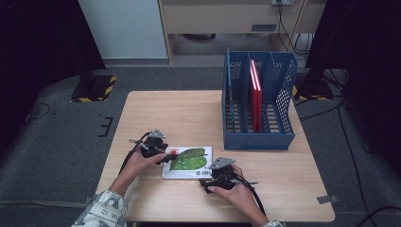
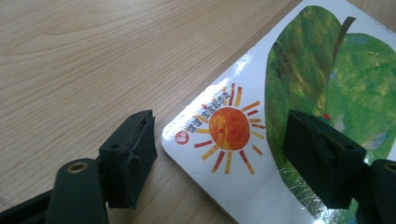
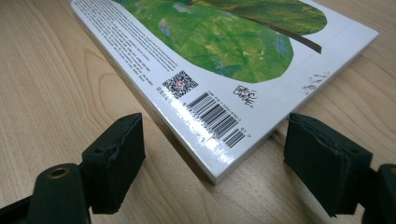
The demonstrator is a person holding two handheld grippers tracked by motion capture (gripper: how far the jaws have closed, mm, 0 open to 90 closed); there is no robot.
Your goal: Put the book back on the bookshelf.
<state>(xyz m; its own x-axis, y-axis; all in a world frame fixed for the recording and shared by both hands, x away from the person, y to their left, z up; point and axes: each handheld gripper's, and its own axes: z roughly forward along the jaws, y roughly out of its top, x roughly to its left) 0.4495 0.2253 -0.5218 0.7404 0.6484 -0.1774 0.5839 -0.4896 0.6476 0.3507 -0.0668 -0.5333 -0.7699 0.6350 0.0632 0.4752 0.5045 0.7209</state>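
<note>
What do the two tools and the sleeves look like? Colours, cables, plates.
Both are black handheld units. The left tool and right tool each carry a grey three-cornered plate on top and trail a black cable. The jaws end in blocky black pads, with a brass-coloured eyelet on the arm behind. The left sleeve is light with a dark pattern.

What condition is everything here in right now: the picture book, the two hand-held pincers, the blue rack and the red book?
Picture book: closed, lying flat on the table, back cover up.
Left gripper: open, jaws astride the book's sun corner, not pressing.
Right gripper: open, jaws astride the barcode corner, not pressing.
Blue file rack: upright on the table.
Red book: standing on edge in the rack's middle slot.
</note>
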